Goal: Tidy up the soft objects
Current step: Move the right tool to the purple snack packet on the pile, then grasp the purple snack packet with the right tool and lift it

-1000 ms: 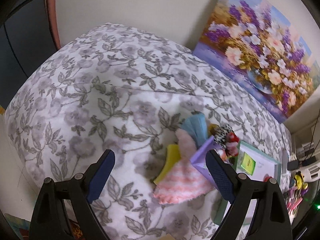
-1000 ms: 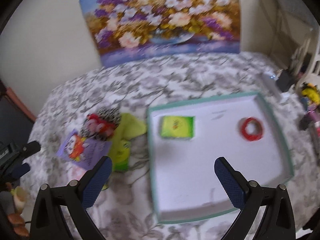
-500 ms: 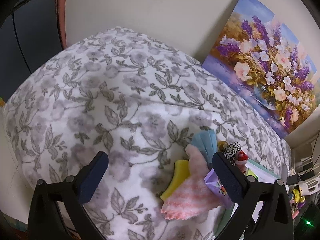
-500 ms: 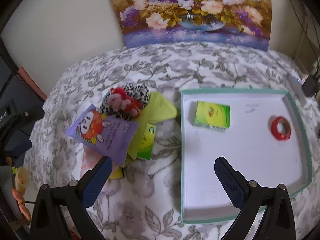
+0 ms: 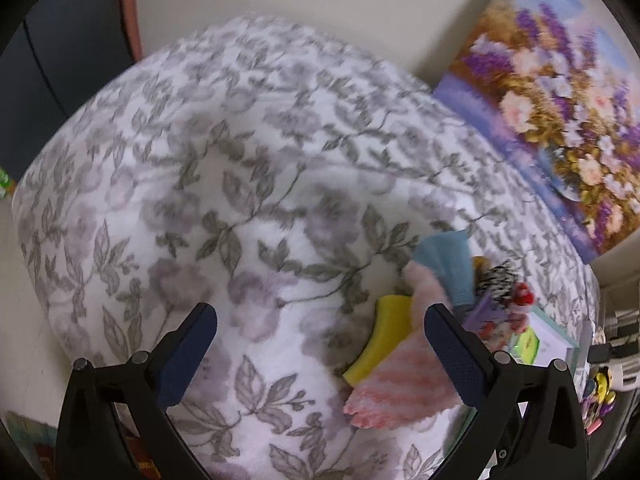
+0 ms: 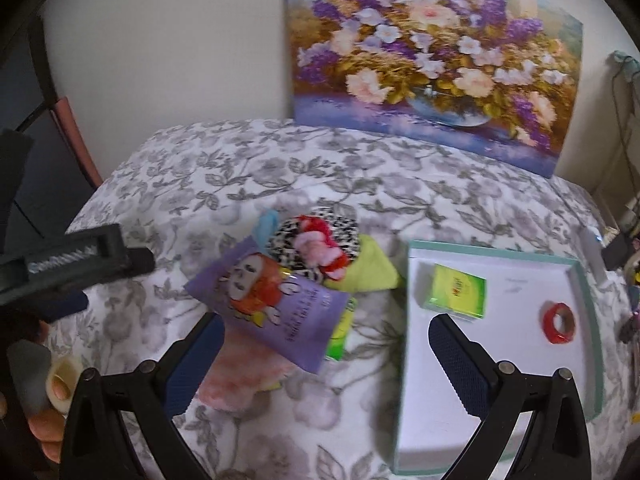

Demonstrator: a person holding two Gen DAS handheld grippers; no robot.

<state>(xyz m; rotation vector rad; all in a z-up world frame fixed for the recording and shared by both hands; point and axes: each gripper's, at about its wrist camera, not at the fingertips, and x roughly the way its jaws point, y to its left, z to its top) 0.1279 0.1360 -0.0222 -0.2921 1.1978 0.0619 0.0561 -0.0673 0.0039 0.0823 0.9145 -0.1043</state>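
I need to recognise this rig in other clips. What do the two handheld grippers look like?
Both match: the left gripper and right gripper have black plastic arms with silver pivot screws and two dark blue, finely textured finger pads.

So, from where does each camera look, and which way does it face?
Left wrist: on the left gripper, looking steeply down at the floral cover; its open fingers show.
Right wrist: on the right gripper, facing the pile, white tray and painting; a hand shows.
Both see the purple packet.
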